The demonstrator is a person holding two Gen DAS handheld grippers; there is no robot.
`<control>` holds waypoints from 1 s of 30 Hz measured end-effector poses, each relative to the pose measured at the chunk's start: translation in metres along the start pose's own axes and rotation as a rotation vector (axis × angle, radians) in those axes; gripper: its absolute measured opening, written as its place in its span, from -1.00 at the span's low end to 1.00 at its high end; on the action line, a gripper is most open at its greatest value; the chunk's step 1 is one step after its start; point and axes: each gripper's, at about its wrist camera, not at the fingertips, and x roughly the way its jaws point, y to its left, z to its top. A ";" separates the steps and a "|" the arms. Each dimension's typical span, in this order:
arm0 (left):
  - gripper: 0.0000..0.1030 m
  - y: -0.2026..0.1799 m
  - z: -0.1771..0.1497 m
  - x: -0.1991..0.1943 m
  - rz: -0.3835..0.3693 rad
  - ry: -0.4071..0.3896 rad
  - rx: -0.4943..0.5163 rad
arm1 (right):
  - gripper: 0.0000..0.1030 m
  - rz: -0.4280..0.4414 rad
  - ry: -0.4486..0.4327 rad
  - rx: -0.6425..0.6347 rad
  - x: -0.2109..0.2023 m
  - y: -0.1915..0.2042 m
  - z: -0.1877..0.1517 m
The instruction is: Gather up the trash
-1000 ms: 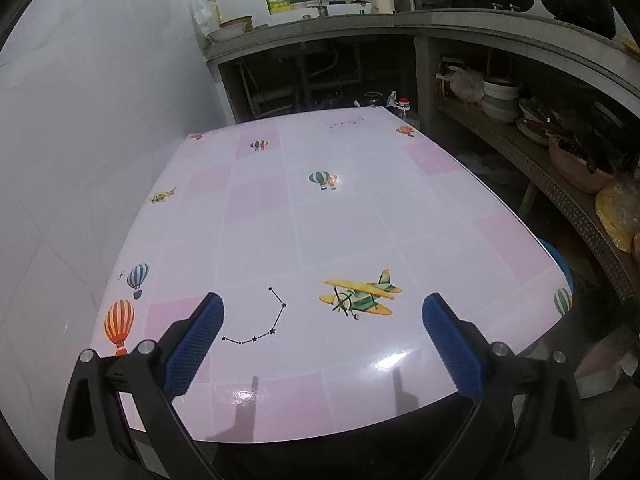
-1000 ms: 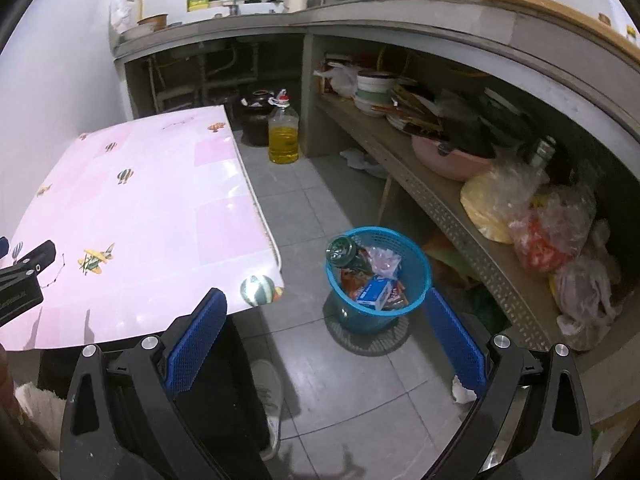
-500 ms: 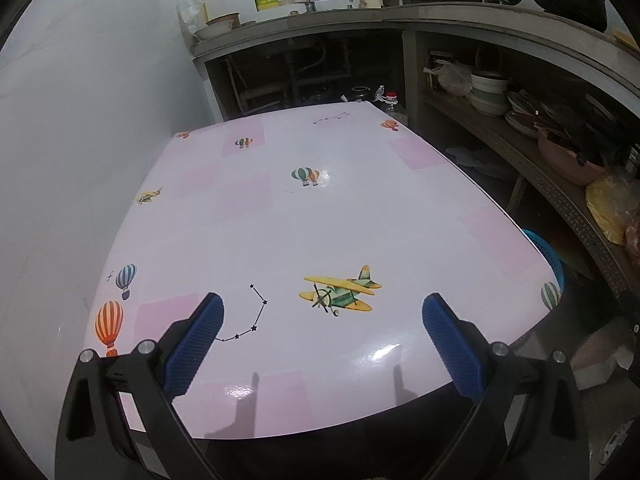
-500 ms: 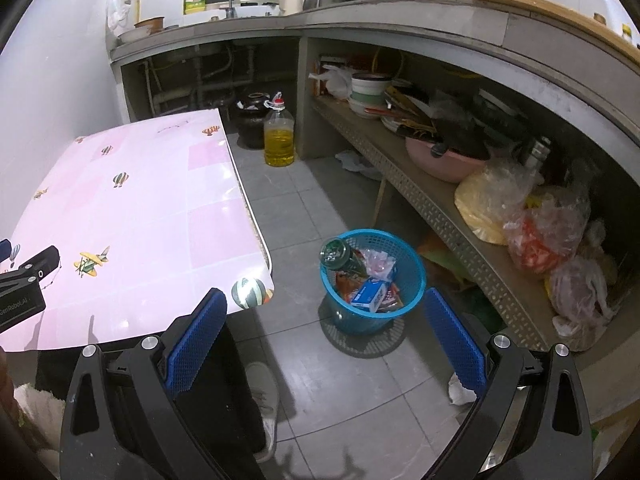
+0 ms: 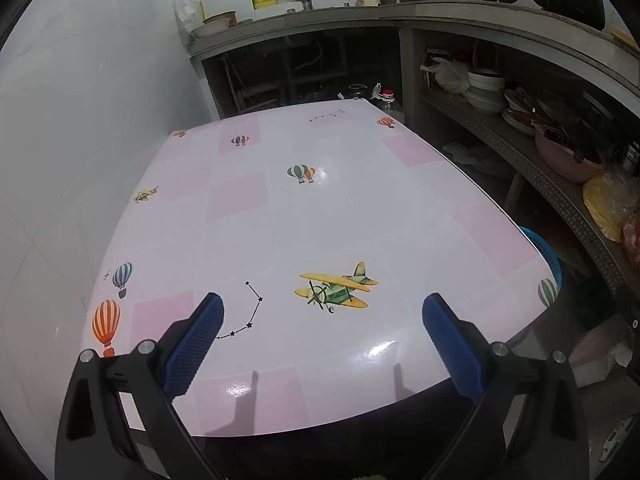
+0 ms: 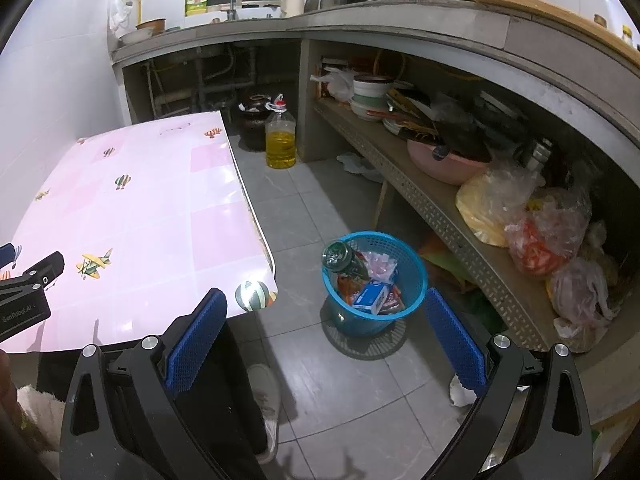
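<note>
A pink table [image 5: 320, 220] stands beside a tiled kitchen floor [image 6: 312, 208]. The left gripper [image 5: 322, 312] hovers above the table, jaws wide apart and empty. The right gripper [image 6: 326, 308], equally spread, faces the blue basket [image 6: 416, 276] on the floor, holding a green bottle [image 6: 344, 260] and what seem to be wrappers.

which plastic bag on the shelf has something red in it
The middle bag, between the yellow-filled bag and the pale pinkish bag nearest the camera.

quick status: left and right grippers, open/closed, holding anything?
Left gripper: open, empty, above the pink patterned table.
Right gripper: open, empty, facing the blue plastic mesh trash basket.
</note>
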 end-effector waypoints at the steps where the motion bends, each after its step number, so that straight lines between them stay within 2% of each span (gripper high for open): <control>1: 0.89 0.000 0.000 0.000 -0.001 0.000 0.000 | 0.85 0.001 0.000 0.001 0.000 0.000 0.000; 30: 0.89 -0.004 -0.002 0.002 -0.026 0.036 -0.010 | 0.85 0.009 0.001 0.005 -0.003 0.008 0.001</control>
